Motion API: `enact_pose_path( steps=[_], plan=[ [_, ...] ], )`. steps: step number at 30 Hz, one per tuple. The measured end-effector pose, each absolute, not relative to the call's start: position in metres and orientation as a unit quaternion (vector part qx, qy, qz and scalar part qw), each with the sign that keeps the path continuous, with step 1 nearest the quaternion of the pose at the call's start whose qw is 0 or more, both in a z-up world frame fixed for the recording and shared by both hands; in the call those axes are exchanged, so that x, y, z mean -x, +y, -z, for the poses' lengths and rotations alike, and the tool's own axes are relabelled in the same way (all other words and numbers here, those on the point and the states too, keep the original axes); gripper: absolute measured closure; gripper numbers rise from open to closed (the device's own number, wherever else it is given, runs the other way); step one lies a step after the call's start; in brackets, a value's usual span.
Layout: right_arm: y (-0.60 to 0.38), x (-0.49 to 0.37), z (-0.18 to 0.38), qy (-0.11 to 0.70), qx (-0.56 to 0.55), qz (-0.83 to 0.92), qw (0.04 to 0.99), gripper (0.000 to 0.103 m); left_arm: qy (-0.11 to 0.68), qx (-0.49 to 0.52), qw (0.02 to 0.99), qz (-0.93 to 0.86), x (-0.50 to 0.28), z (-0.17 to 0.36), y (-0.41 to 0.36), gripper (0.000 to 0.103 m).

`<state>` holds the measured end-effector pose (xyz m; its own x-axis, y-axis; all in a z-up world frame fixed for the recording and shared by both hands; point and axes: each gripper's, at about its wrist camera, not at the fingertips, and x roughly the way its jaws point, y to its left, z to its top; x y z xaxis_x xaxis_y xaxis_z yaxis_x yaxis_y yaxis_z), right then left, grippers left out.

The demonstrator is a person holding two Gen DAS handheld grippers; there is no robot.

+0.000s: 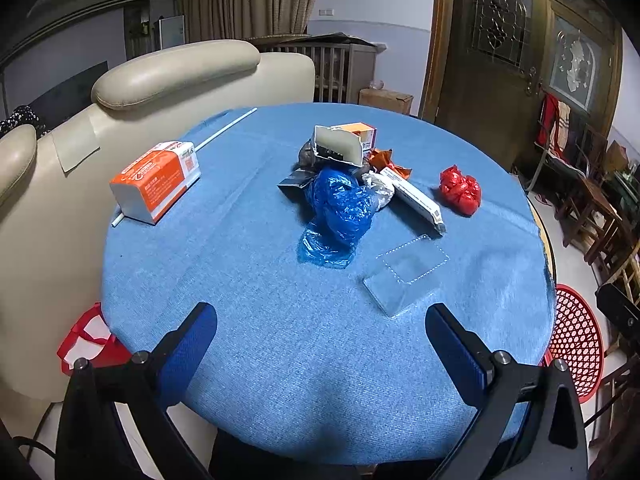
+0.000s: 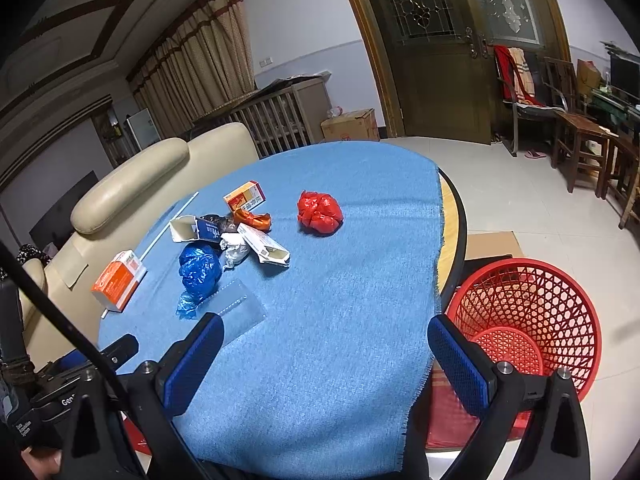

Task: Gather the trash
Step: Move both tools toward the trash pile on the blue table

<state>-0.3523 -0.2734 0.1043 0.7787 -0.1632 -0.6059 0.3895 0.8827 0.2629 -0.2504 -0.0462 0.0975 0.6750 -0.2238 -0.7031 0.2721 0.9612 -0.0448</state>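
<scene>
1. Through the left wrist camera I see my left gripper hovering above the near edge of a round table covered by a blue cloth. Its two blue-padded fingers are spread wide apart with nothing between them.
2. In the same view the trash lies in a heap near the table's middle: a crumpled blue plastic bag, an open white carton on top, a long white box leaning out to the right and a white paper wad between them. A red plastic ball lies apart, to the right. A clear plastic sleeve lies flat, nearest the fingers. An orange and white box rests at the left edge, on a white rod.
3. A red mesh basket shows past the table's right rim.
4. Through the right wrist camera my right gripper also hangs wide open and empty, over the cloth's right-hand near part.
5. Here the heap lies far left, the red ball alone towards the middle, and the red basket stands empty on the floor just beside the table, at lower right.
</scene>
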Motion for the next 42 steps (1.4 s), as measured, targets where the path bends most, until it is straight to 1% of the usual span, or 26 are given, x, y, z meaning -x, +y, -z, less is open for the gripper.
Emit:
enact_pose_path(
  steps=[33, 42],
  plan=[
    [-0.277, 0.355, -0.106, 0.292, -0.195, 0.153, 0.924, 0.000, 0.377, -0.047, 0.912, 0.151, 0.252, -0.098, -0.056, 0.000],
    [-0.279, 0.359, -0.104, 0.286, -0.195, 0.156, 0.925, 0.000, 0.377, -0.063, 0.905, 0.185, 0.238, -0.092, -0.064, 0.000]
  ],
)
